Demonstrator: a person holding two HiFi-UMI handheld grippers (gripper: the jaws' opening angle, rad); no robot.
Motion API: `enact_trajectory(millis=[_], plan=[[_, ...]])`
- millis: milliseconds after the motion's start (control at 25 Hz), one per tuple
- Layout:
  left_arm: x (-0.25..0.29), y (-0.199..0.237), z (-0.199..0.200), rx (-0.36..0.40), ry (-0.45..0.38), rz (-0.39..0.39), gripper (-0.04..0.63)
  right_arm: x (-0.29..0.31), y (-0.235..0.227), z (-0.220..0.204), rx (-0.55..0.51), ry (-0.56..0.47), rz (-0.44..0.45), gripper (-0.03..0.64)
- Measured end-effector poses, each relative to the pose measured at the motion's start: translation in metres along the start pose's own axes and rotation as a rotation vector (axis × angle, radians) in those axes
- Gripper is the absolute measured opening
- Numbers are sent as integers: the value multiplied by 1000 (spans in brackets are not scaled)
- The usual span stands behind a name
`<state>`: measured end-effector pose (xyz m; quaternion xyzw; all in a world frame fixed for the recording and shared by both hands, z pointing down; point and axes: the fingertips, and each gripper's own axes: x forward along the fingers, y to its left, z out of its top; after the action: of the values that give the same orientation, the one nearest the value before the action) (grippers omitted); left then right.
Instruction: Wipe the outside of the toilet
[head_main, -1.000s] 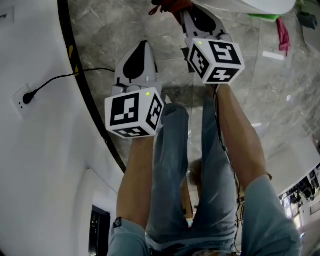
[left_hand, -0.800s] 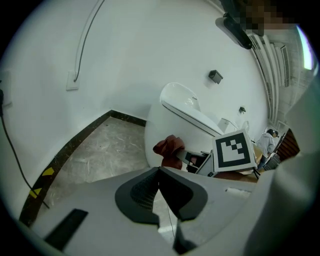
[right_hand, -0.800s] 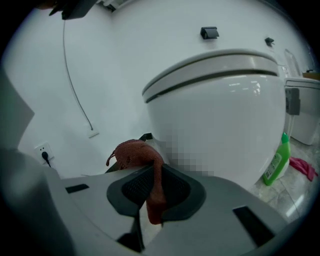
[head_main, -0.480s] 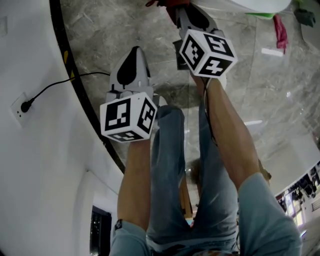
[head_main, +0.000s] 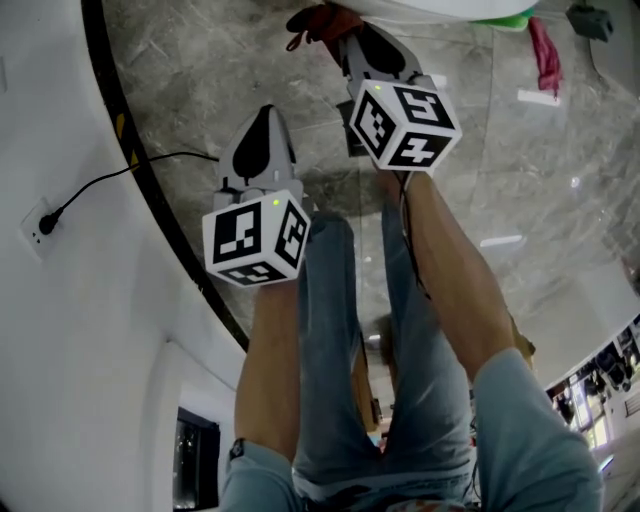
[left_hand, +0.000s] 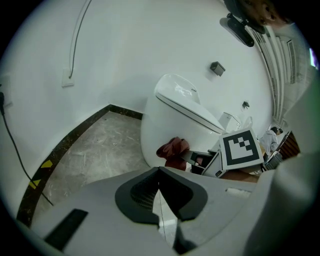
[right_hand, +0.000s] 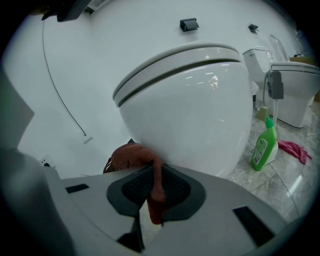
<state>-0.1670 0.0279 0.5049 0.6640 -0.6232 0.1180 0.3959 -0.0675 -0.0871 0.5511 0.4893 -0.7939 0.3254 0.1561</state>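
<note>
Rag (right_hand: 131, 154) clamped in outstretched right claw (right_hand: 152, 196) against toilet (right_hand: 190, 115) (left claw (left_hand: 159, 202) closed, empty).

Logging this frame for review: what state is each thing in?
toilet: lid down.
red cloth: pinched between jaws, pressed against the bowl.
right gripper: shut on the cloth.
left gripper: shut, empty.
green bottle: upright on the floor.
plug: in the wall socket.

the right gripper (head_main: 350, 35) points at the white toilet (head_main: 430, 8) at the top edge, with a red cloth (head_main: 315, 20) bunched at its tip. the left gripper (head_main: 264, 115) hangs apart from it over the grey marble floor (head_main: 500, 180), near a black cable (head_main: 130, 170) by the wall.
</note>
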Motion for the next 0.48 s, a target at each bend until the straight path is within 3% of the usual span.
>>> enact_trajectory(millis=[280, 480], plan=[[11, -32, -8, 3, 26, -13, -6, -14, -21, 0, -14, 31, 20, 49], [29, -58, -17, 17, 52, -22, -6, -26, -39, 3, -82, 58, 36, 49]])
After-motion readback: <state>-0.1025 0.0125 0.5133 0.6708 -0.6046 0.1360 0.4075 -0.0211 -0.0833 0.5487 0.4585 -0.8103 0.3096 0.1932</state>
